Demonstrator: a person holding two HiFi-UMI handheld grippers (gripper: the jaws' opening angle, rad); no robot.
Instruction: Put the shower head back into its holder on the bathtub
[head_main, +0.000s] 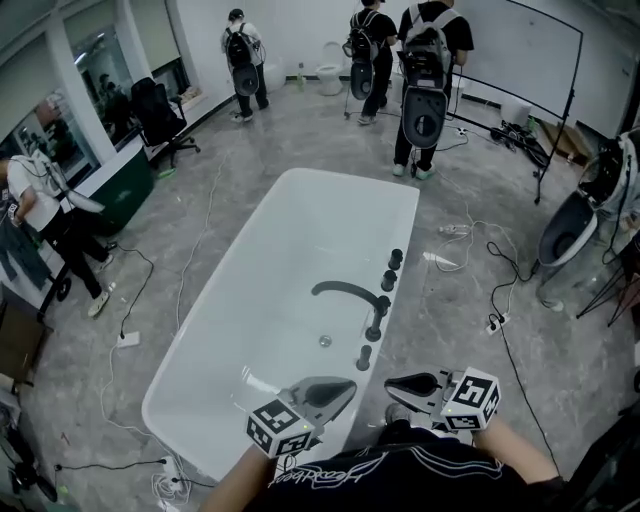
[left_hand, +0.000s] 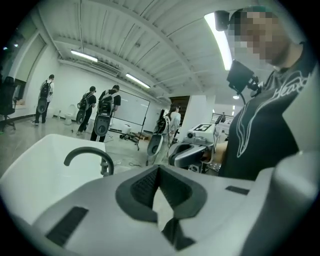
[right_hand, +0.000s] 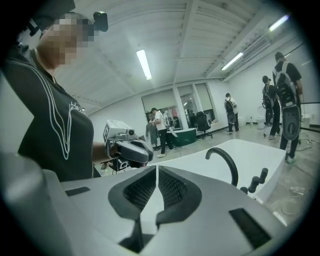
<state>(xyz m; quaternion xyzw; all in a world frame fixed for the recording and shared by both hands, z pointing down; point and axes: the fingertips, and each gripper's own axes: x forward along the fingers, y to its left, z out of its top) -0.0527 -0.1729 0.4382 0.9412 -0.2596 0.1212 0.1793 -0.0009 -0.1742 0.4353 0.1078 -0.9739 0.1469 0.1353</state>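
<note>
In the head view the white tub (head_main: 230, 330) fills the middle. Along its right rim stand a curved tap (head_main: 350, 292) and a row of dark knobs (head_main: 392, 268). Among them a slim dark stick (head_main: 377, 318) stands upright. It is probably the shower head, seated in place, though it is too small to be sure. At the bottom edge the left gripper (head_main: 345, 388) and right gripper (head_main: 395, 384) face each other, well apart from those fittings.

In the left gripper view, its jaws (left_hand: 159, 172) are pressed together on nothing, with the tap (left_hand: 87, 155) at middle left.

In the right gripper view, its jaws (right_hand: 156, 172) also meet, empty, with the tap (right_hand: 225, 160) at right.

The shower head looks rigid, smooth and likely slippery, with some weight. It is best pinched mid-handle.
</note>
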